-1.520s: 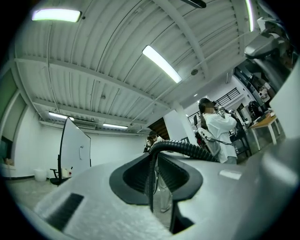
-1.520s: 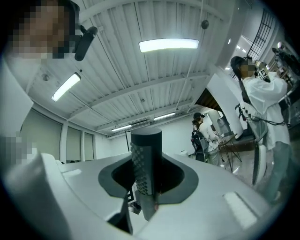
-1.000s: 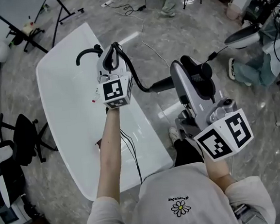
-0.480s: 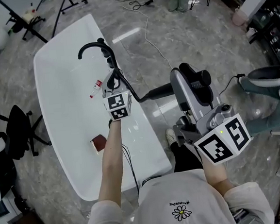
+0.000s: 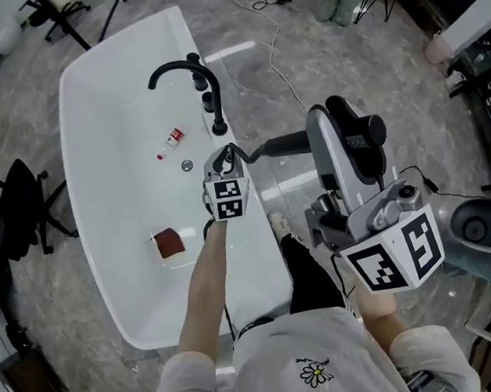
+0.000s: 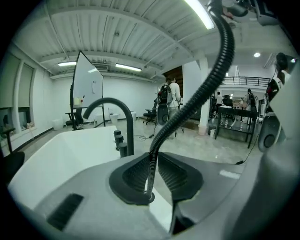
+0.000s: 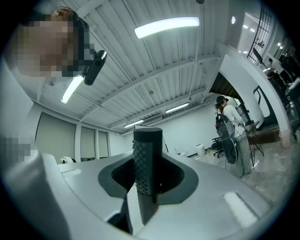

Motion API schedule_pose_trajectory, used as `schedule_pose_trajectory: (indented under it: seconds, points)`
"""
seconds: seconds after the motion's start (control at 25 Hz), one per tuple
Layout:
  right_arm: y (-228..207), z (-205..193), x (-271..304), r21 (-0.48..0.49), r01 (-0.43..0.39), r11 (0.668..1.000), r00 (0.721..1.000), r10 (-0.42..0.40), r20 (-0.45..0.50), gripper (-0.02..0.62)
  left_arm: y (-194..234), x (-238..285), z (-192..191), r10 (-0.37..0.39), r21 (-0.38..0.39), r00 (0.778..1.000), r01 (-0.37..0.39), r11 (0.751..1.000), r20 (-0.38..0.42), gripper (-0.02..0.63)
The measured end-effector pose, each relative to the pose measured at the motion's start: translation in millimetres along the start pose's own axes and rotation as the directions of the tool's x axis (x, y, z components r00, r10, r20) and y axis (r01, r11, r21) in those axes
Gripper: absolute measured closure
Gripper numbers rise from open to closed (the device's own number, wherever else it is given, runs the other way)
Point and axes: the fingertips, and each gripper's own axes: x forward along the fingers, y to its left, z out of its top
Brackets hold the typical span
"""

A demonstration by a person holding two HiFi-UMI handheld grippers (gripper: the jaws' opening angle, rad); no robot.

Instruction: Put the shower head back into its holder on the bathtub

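Note:
The black shower head (image 5: 355, 134) stands in my right gripper (image 5: 335, 127), right of the white bathtub (image 5: 100, 101). In the right gripper view the jaws are shut on its knurled black handle (image 7: 146, 164). Its black ribbed hose (image 5: 279, 145) runs left to my left gripper (image 5: 225, 160), low over the tub's right rim. In the left gripper view, that gripper (image 6: 152, 180) is shut on the hose (image 6: 187, 108). The black faucet (image 5: 179, 70) and black rim fittings (image 5: 218, 121) lie just beyond it. Which fitting is the holder I cannot tell.
Inside the tub lie a small red-and-white bottle (image 5: 171, 140), a round drain (image 5: 187, 165) and a brown-red cloth (image 5: 167, 242). A black chair (image 5: 20, 210) stands left of the tub. Cables (image 5: 273, 26) trail across the marble floor beyond it.
My left gripper has dropped with the hose from high over the faucet to just above the tub's right rim. The right gripper with the shower head has shifted a little.

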Motion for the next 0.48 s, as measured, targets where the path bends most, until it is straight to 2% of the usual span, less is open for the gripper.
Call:
schedule_pose_trajectory:
  seconds: [0.24, 0.36, 0.48]
  points:
    - [-10, -46, 66, 0.010, -0.001, 1.000, 0.998, 0.002, -0.067, 0.483, 22, 25, -46, 0.003, -0.088, 0.997, -0.010, 0.996, -0.081, 0.546]
    - [-16, -63, 85, -0.021, -0.003, 1.000, 0.996, 0.001, -0.091, 0.483, 21, 29, -55, -0.011, -0.107, 0.996, 0.001, 0.994, -0.086, 0.543]
    - [-18, -83, 104, -0.018, -0.016, 1.000, 0.993, 0.014, -0.114, 0.483, 29, 25, -61, 0.000, -0.143, 0.998, -0.011, 0.990, -0.071, 0.511]
